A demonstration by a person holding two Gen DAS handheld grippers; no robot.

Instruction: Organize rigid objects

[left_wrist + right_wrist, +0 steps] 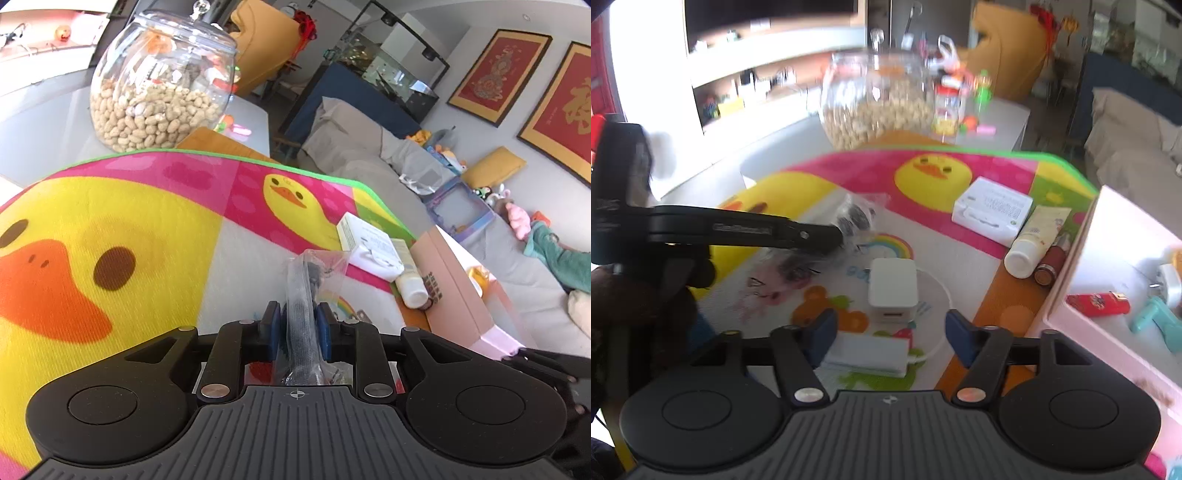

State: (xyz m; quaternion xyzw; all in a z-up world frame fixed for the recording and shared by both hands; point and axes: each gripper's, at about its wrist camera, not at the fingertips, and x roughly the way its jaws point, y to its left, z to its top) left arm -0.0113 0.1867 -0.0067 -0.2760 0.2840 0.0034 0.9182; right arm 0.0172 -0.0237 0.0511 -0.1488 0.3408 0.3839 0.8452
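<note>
On the duck mat (798, 192) the left gripper (298, 325) is closed on one clear bag (303, 295) with dark small parts inside; its two blue pads (271, 328) press the bag from both sides and hold it above the mat. In the right wrist view the same gripper (842, 236) comes in from the left, and the bag (855, 218) hangs at its tip.

The right gripper (891, 332) has its fingers wide apart, with nothing pressed between them. Below the gap stands one white charger (893, 291) on the mat, and nearer to the camera lies one flat white pack (868, 354) with a thin white cable beside it.

Behind the mat there is one glass jar (162, 85) full of peanuts, with a lid on it.

More to the right, on the mat, lies one white box (991, 210) with print on top. Just beside it lies one white tube (1034, 243), its cap toward the camera, and next to the tube one dark red lipstick (1051, 264).

At the right edge stands one pink box (1082, 236), open on top. Inside it I count one red lighter (1097, 304) and one teal thing (1156, 325); other things in there are too blurred to tell.
</note>
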